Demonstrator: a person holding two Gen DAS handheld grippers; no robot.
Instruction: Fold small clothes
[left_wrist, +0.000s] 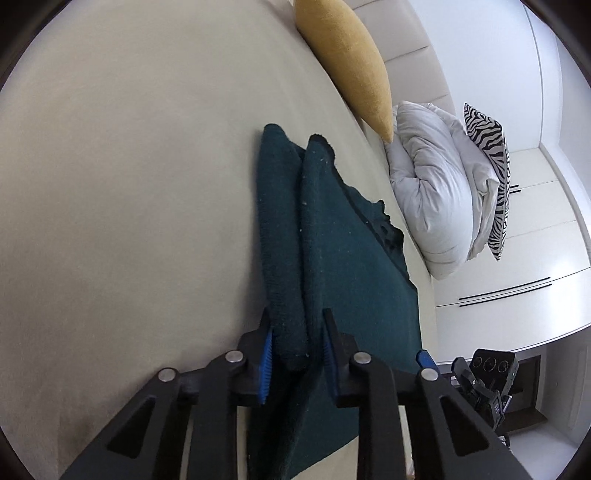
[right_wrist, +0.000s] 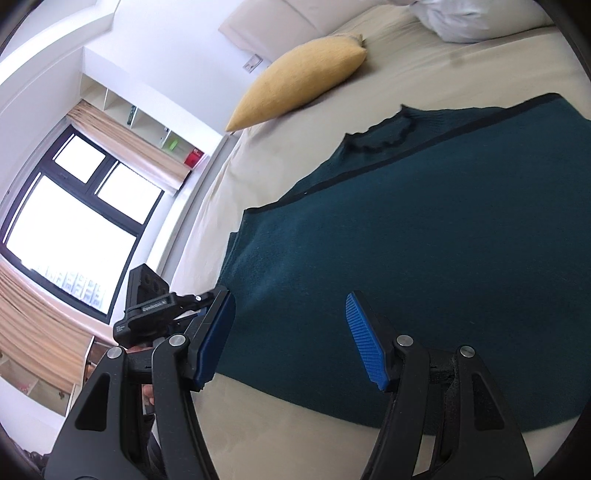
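Over on the bed (left_wrist: 110, 184), the dark green sweater (right_wrist: 424, 258) lies flat, its sleeves running straight ahead, pinched in the left gripper (left_wrist: 297, 339) fingers, while the right gripper (right_wrist: 291, 339) hovers spread wide over the hem.

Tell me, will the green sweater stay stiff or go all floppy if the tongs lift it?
Probably floppy: the sweater looks like soft knit, and the part pinched by the left tongs already bunches into folds. It likely won't slip much, since its surface looks fuzzy and the pads are ribbed. The free part would probably sag.
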